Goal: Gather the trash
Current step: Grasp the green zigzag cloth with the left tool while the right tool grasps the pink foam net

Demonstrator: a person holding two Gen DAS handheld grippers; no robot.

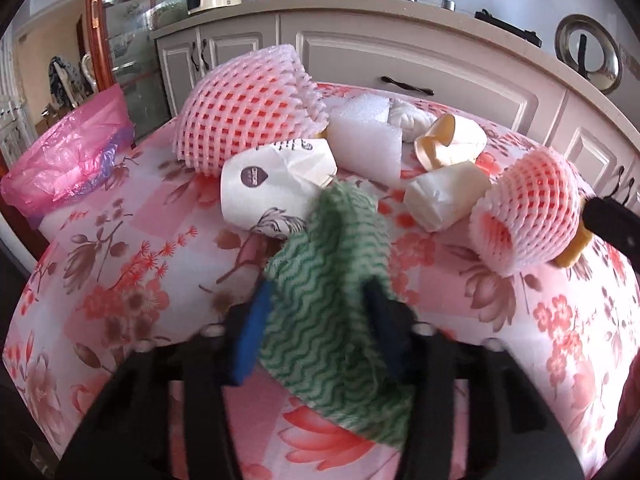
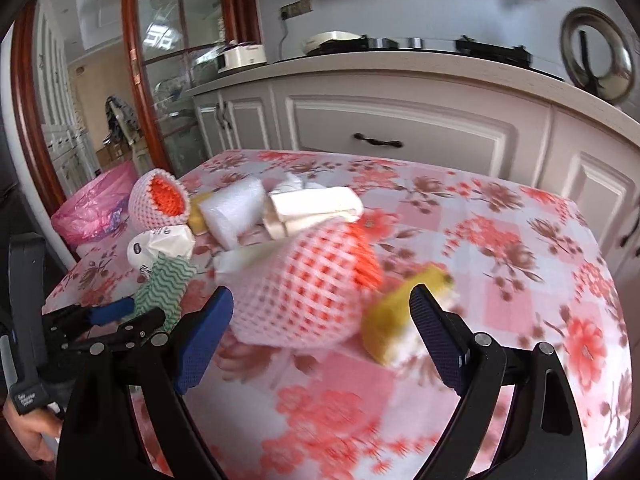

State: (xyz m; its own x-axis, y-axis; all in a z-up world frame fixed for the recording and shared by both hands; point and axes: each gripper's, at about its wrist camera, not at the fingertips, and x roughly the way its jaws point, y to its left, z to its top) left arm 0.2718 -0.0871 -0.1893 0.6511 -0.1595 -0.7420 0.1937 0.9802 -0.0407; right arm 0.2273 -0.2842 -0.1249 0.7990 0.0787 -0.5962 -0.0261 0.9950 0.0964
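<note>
Green cloth pinched between left fingers.

a green-and-white wavy-striped cloth stands bunched upright on the floral tablecloth. behind it lies a crumpled white paper cup, then a large pink foam fruit net, white foam pieces and squashed cream cups. a smaller pink net lies beside a yellow sponge.
</note>
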